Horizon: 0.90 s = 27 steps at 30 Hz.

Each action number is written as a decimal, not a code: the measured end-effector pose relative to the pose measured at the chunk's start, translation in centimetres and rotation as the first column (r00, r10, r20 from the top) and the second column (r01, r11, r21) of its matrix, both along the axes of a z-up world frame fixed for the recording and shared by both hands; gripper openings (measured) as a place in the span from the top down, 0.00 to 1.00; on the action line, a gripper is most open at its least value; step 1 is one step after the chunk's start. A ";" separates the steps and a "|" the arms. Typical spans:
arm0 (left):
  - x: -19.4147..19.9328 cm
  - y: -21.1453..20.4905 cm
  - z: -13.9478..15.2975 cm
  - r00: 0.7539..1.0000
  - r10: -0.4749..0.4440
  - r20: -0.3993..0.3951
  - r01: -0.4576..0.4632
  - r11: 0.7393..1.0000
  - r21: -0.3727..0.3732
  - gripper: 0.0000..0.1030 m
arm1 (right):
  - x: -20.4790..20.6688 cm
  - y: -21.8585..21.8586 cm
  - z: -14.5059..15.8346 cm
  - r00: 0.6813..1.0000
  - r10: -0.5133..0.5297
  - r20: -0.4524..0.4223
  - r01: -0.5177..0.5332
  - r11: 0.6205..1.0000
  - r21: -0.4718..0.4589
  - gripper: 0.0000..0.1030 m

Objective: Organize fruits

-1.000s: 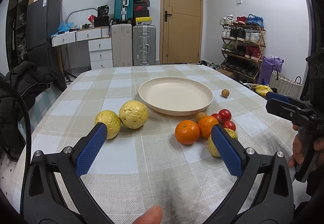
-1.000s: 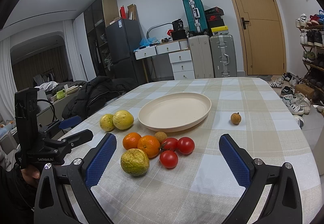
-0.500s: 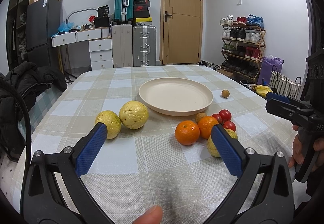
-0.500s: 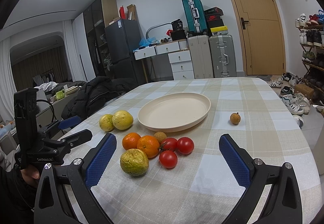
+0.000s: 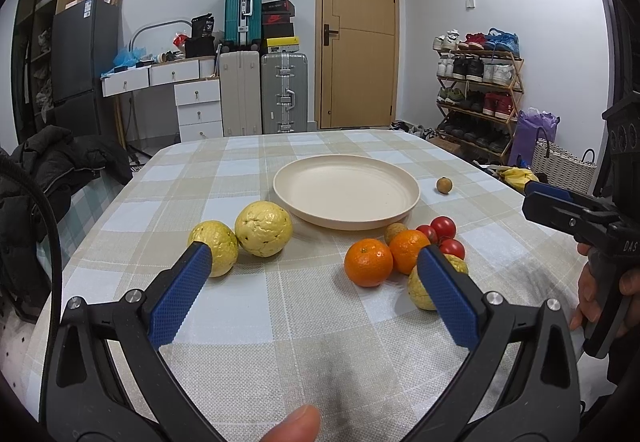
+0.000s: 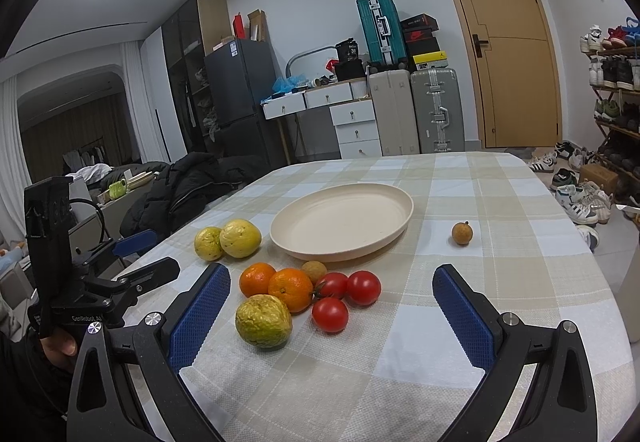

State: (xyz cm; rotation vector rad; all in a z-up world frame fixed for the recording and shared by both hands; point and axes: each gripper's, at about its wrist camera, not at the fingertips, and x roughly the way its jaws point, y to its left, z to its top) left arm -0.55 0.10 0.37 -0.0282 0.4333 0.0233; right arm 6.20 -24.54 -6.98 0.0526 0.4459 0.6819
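A cream plate (image 5: 346, 192) (image 6: 342, 220) sits mid-table with nothing on it. Two yellow guavas (image 5: 262, 228) (image 6: 239, 238) lie to its left. Nearer me, two oranges (image 5: 368, 262) (image 6: 290, 289), three tomatoes (image 6: 362, 287), a greenish guava (image 6: 263, 320) and a small brown longan (image 6: 313, 270) cluster together. A lone longan (image 5: 444, 185) (image 6: 462, 232) rests right of the plate. My left gripper (image 5: 314, 282) is open, short of the fruit. My right gripper (image 6: 331, 300) is open too, with the cluster showing between its fingers.
The checked tablecloth (image 5: 248, 178) covers the table. A black jacket (image 5: 52, 162) hangs off the left side. Suitcases (image 5: 282, 92), drawers and a door stand behind; a shoe rack (image 5: 476, 90) and wicker basket (image 5: 560, 162) are at the right.
The right wrist view has shifted very slightly; the fruit sits a touch further left in it. Both grippers stay open and no fruit has moved.
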 end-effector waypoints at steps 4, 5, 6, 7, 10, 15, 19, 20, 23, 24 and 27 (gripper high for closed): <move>0.0 -0.1 0.0 1.000 0.000 -0.001 0.000 1.000 0.000 0.01 | 0.0 0.0 0.0 1.000 0.000 0.000 0.000 1.000 0.000 0.00; 0.0 -0.1 0.0 1.000 0.000 -0.001 0.000 1.000 0.000 0.01 | 0.1 0.0 0.0 1.000 0.000 0.000 0.000 1.000 0.000 0.00; 0.0 -0.1 0.0 1.000 0.001 0.000 -0.001 1.000 0.001 0.01 | 0.0 0.0 0.0 1.000 -0.001 0.000 0.001 1.000 0.001 0.00; 0.0 -0.1 0.0 1.000 0.000 0.000 0.000 1.000 0.001 0.01 | 0.0 0.0 0.0 1.000 -0.001 -0.001 0.001 1.000 0.001 0.00; -0.1 -0.1 0.0 1.000 -0.001 -0.001 0.001 1.000 0.000 0.01 | 0.0 0.0 0.0 1.000 0.000 -0.001 0.000 1.000 0.001 0.00; 0.0 -0.1 0.0 1.000 0.000 0.000 0.000 1.000 0.002 0.01 | 0.1 0.0 0.0 1.000 0.000 -0.001 0.000 1.000 0.000 0.00; 0.0 -0.1 -0.1 1.000 0.000 0.000 0.000 1.000 0.001 0.01 | -0.5 0.0 0.0 1.000 -0.003 -0.001 0.003 1.000 0.002 0.00; -0.1 -0.1 0.0 1.000 0.000 -0.001 0.000 1.000 0.002 0.01 | -0.5 0.0 0.0 1.000 -0.003 -0.003 0.003 1.000 0.001 0.00; 0.0 -0.1 -0.1 1.000 -0.001 0.001 0.001 1.000 0.001 0.01 | -0.6 -0.1 0.0 1.000 -0.006 -0.007 0.006 1.000 -0.001 0.00; -0.1 -0.1 0.0 1.000 0.000 0.001 0.000 1.000 0.003 0.01 | -0.6 -0.1 0.0 1.000 -0.006 -0.010 0.006 1.000 -0.003 0.00; -0.1 -0.1 0.0 1.000 0.000 0.003 0.000 1.000 0.000 0.01 | -0.4 0.1 0.0 1.000 -0.009 -0.027 0.008 1.000 -0.012 0.00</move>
